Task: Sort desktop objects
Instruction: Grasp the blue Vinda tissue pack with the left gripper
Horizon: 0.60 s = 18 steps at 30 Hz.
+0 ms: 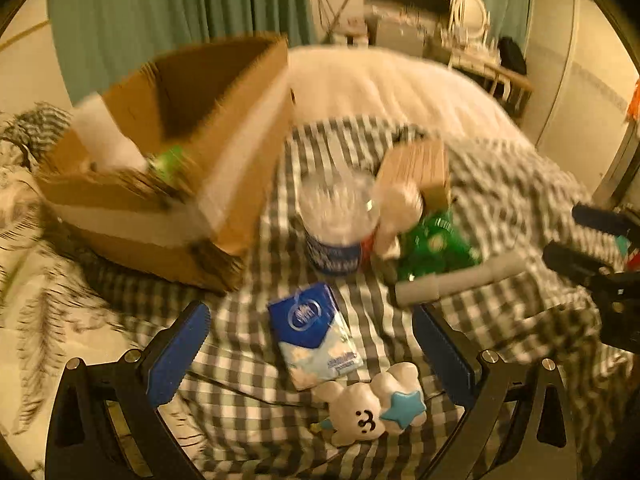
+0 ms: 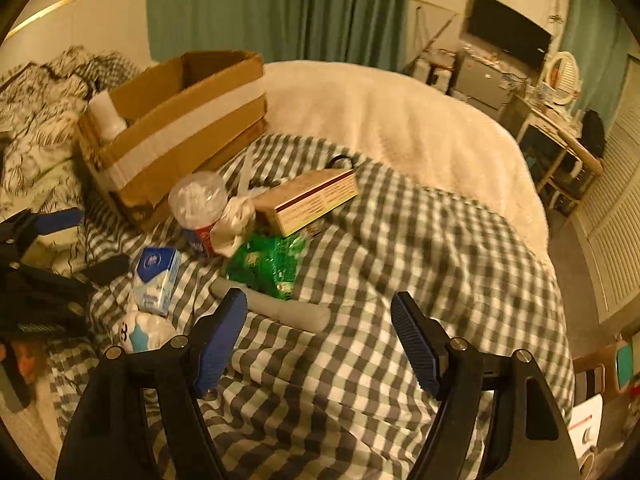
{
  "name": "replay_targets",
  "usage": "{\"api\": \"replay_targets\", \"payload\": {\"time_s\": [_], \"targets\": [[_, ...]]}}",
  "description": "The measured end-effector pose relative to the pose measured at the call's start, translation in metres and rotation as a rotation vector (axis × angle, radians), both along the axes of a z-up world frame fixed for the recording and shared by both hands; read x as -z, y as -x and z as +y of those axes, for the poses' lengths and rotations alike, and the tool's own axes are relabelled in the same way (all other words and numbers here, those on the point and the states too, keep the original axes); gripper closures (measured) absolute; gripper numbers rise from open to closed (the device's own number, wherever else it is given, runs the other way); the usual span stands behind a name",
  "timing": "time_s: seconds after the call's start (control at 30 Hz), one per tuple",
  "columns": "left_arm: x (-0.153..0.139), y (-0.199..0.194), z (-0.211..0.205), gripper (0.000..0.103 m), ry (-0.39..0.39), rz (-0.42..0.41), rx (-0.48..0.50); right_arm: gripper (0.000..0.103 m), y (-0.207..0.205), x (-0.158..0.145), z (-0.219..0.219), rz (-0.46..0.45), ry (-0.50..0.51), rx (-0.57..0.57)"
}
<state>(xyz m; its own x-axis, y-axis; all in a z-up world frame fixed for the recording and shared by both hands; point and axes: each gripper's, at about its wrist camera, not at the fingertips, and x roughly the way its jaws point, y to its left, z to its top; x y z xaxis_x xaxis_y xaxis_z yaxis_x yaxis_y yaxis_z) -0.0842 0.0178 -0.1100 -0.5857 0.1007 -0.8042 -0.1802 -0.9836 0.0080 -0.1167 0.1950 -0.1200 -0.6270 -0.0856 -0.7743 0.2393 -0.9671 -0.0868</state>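
Note:
My left gripper [image 1: 310, 322] is open and empty, its jaws on either side of a blue tissue pack [image 1: 314, 334] on the checked blanket. A white plush toy [image 1: 372, 404] lies just in front of it. Beyond stand a clear cotton-swab jar [image 1: 334, 228], a green packet [image 1: 434, 246], a grey tube [image 1: 460, 278] and a tan box [image 1: 416, 170]. A cardboard box [image 1: 168, 160] with a white bottle [image 1: 106, 140] sits at the left. My right gripper [image 2: 318, 308] is open and empty, over the blanket beside the grey tube [image 2: 280, 310].
The objects lie on a bed with a checked blanket [image 2: 400, 260] and a cream cover [image 2: 400, 120]. Patterned bedding [image 2: 36, 120] is bunched at the left. A desk [image 2: 560, 140] and a monitor [image 2: 508, 36] stand beyond the bed.

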Motion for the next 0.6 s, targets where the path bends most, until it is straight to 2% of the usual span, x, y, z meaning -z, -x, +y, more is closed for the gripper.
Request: {"api": "replay_targets", "payload": {"time_s": [0.2, 0.47, 0.6], "targets": [[0.054, 0.029, 0.003, 0.000, 0.057, -0.143, -0.054, 0.029, 0.028, 0.024, -0.003, -0.081, 0.032, -0.004], [0.078, 0.053, -0.002, 0.000, -0.040, -0.223, -0.080, 0.029, 0.063, 0.067, 0.006, -0.265, 0.078, 0.050], [0.091, 0.064, -0.006, 0.000, -0.079, -0.272, -0.080, 0.034, 0.069, 0.074, 0.006, -0.293, 0.086, 0.049]]}}
